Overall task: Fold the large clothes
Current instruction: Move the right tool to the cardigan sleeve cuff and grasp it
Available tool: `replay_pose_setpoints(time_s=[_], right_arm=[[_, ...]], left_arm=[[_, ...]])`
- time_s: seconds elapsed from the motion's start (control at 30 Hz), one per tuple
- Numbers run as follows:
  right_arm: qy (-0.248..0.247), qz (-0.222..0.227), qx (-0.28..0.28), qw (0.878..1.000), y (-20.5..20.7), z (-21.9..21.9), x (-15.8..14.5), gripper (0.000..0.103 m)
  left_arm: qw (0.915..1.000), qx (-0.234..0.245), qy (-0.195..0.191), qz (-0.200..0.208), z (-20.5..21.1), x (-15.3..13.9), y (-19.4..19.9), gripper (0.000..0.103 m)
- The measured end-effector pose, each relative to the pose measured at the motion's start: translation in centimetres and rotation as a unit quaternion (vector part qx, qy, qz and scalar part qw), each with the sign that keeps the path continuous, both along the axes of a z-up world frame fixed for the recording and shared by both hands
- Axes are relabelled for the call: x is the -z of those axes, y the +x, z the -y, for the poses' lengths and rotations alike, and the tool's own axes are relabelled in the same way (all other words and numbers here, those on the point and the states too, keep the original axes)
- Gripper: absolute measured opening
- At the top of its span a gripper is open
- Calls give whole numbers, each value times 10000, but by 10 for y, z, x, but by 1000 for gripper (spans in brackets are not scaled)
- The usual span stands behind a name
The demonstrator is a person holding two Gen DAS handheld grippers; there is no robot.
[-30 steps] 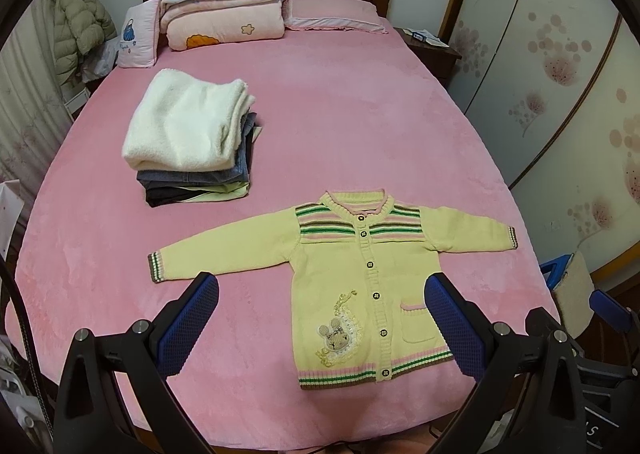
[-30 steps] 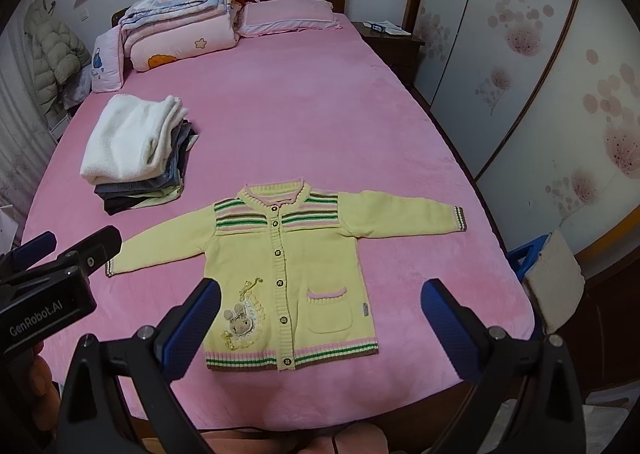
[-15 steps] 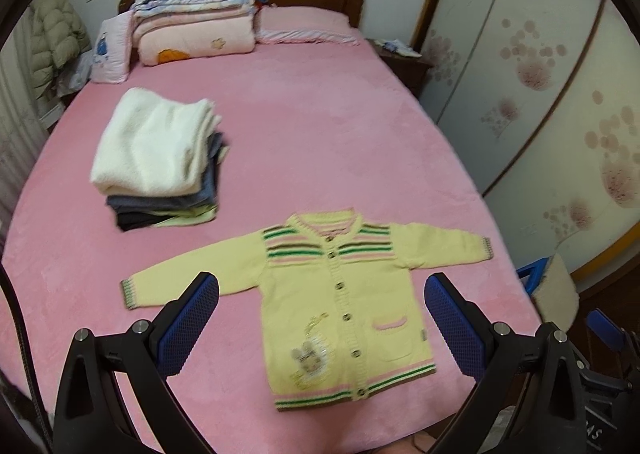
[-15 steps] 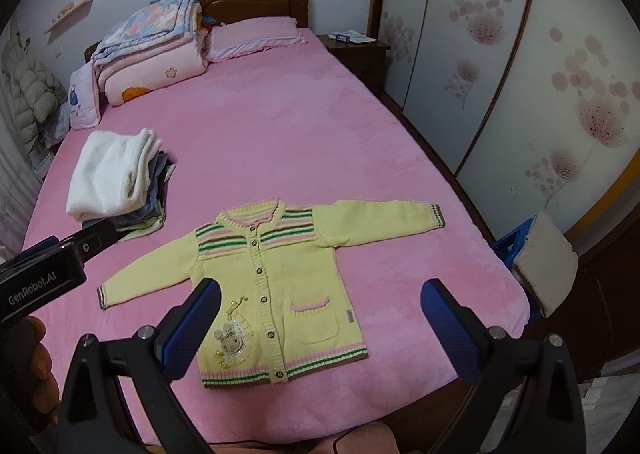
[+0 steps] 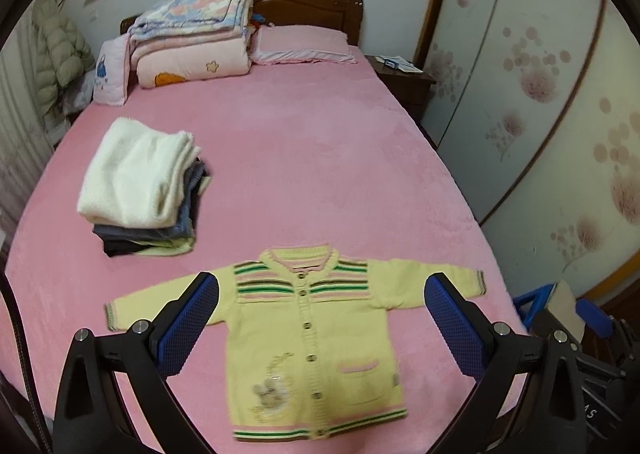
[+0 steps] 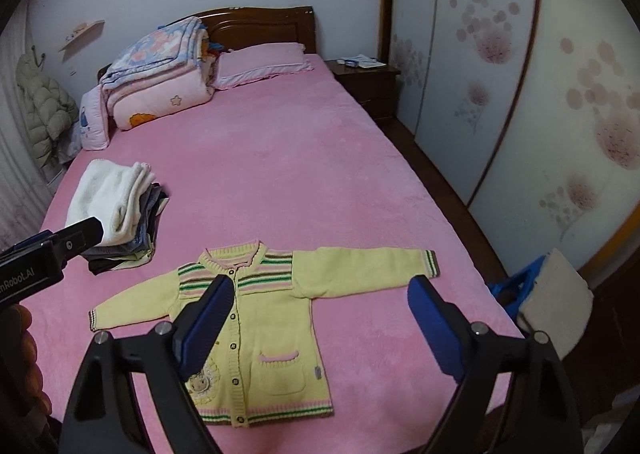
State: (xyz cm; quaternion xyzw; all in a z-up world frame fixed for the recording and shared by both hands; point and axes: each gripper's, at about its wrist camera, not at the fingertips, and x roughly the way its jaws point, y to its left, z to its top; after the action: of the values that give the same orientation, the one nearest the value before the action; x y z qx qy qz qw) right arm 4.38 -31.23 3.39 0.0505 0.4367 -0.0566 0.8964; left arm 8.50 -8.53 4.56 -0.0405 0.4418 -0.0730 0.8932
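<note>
A yellow cardigan (image 5: pixel 312 338) lies flat and buttoned on the pink bed (image 5: pixel 312 158), sleeves spread to both sides. The left gripper (image 5: pixel 320 328) hangs above it with its fingers wide apart and nothing between them; the cardigan's body shows in the gap, one sleeve running behind the left finger (image 5: pixel 186 328), the other behind the right one. The right gripper (image 6: pixel 320 328) also has its fingers spread apart and empty, with the cardigan (image 6: pixel 260 330) partly behind its left finger (image 6: pixel 204 328) and a sleeve reaching across the gap. Beyond the left fingers sits a stack of folded clothes (image 5: pixel 140 186).
</note>
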Motion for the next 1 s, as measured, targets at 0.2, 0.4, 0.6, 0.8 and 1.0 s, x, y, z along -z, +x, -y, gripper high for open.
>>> replay_pose_setpoints(time_s=[0.2, 0.4, 0.6, 0.8, 1.0], right_arm=[[276, -218, -228, 9991, 40, 58, 34, 88], [606, -773, -182, 9950, 80, 114, 94, 85], [829, -1162, 24, 9898, 107, 160, 154, 82], [961, -1554, 339, 9826, 128, 202, 217, 82], [884, -1943, 591, 9752, 138, 239, 277, 78]], left_arm=[[9991, -235, 28, -345, 55, 30, 35, 102], [9946, -345, 304, -930, 101, 84, 72, 102], [9886, -407, 312, -1418, 128, 135, 98, 102], [9816, -414, 557, -1778, 148, 188, 123, 94], [9810, -196, 783, -1765, 167, 217, 137, 94]])
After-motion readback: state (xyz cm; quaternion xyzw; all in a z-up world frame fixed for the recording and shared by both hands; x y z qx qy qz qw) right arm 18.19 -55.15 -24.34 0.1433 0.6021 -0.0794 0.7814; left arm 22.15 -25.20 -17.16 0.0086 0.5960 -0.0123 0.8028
